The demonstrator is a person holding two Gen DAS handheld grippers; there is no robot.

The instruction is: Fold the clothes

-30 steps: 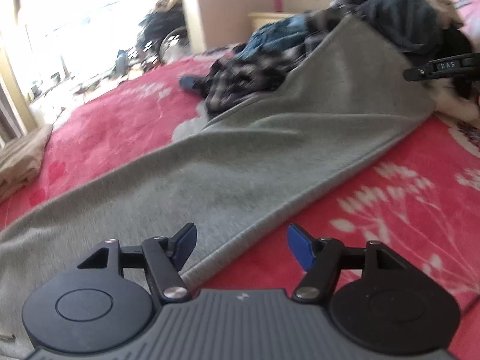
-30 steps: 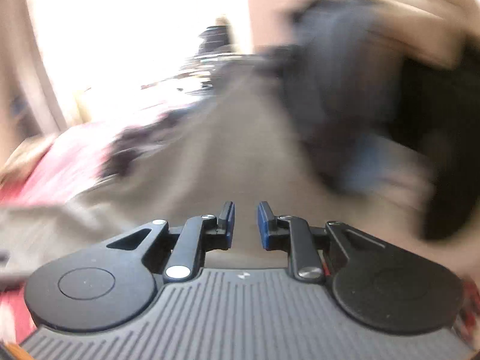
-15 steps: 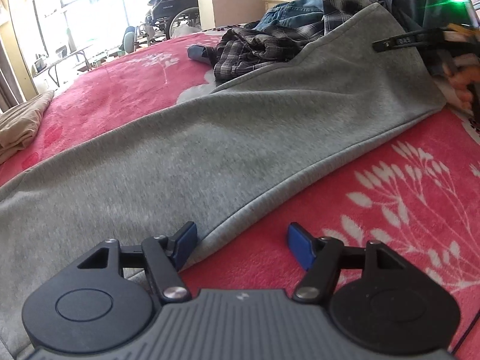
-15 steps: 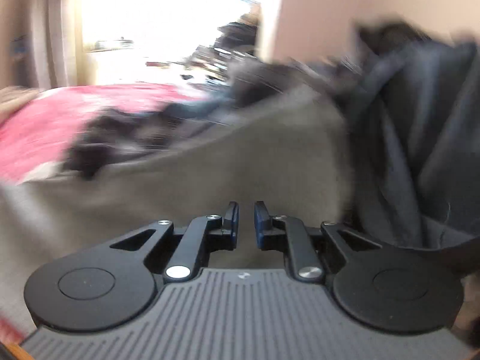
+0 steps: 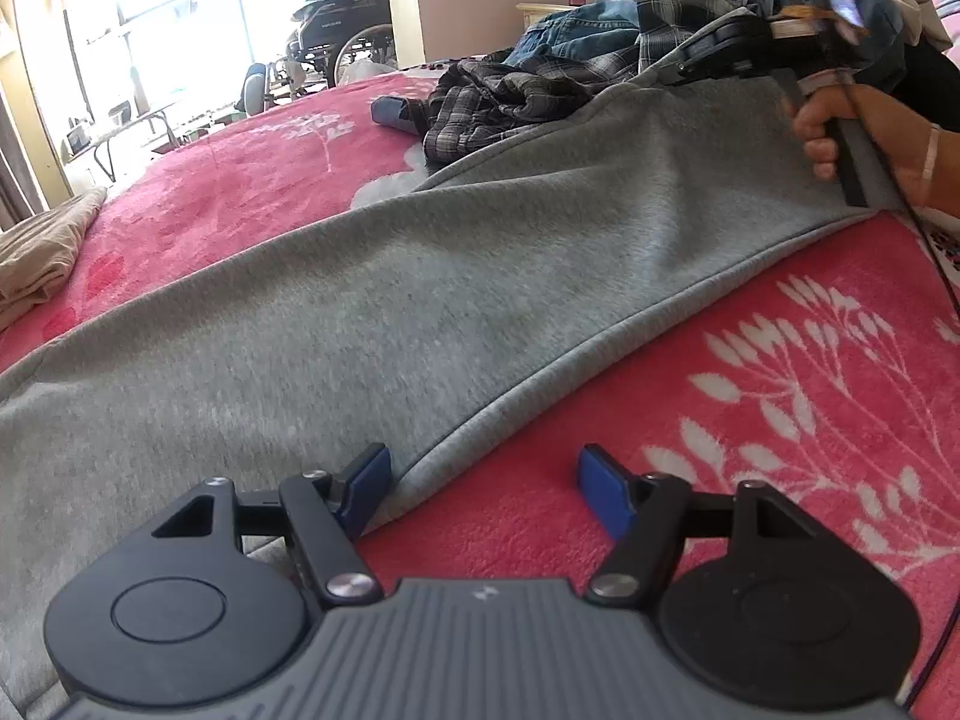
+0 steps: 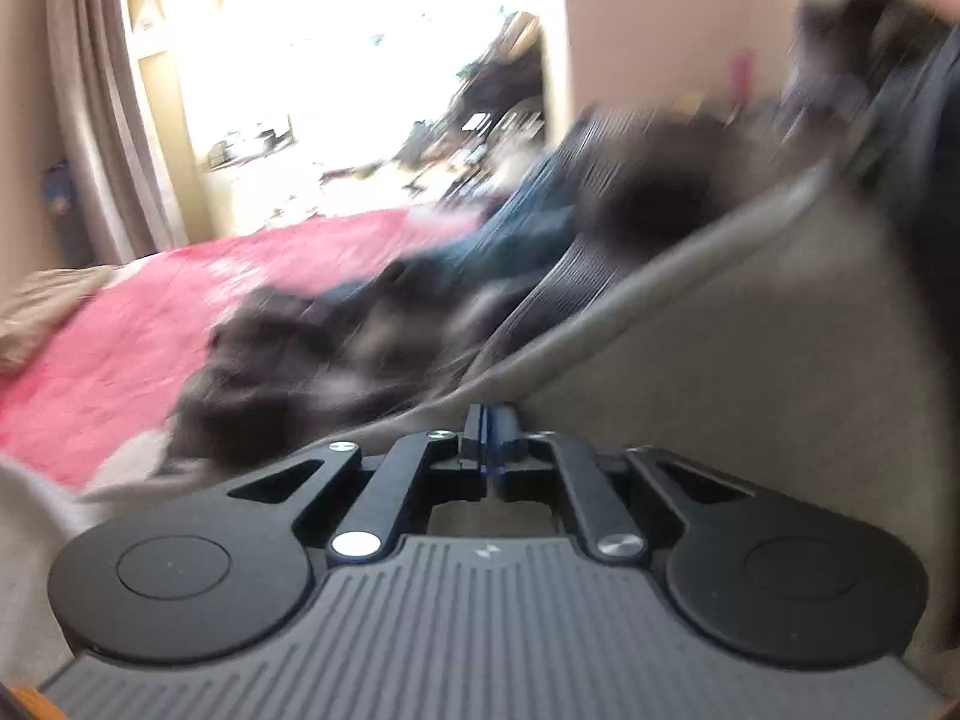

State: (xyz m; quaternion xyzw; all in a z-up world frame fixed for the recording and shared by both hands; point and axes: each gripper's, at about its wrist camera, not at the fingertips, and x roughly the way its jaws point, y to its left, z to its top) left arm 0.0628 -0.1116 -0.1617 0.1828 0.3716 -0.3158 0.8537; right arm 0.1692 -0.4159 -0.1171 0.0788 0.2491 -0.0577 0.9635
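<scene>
A long grey garment (image 5: 420, 300) lies stretched across the red flowered blanket (image 5: 780, 408). My left gripper (image 5: 480, 492) hovers open at its near hem. The left pad is over the grey cloth and the right pad over the blanket, with nothing pinched. At the far end a person's hand (image 5: 840, 132) holds my right gripper (image 5: 678, 69). It is shut on the garment's far edge, which rises toward it in folds. In the blurred right wrist view the right gripper (image 6: 489, 420) has its jaws together at the edge of the grey cloth (image 6: 750, 360).
A heap of unfolded clothes, with a plaid shirt (image 5: 510, 96) and blue jeans (image 5: 576, 30), sits behind the garment. Folded beige cloth (image 5: 36, 252) lies at the bed's left edge. A wheelchair (image 5: 336, 30) stands by the bright window.
The right gripper swept left along the garment's far edge and its jaws closed together there, and the grey cloth now rises toward it. The left gripper stayed put, still open.
</scene>
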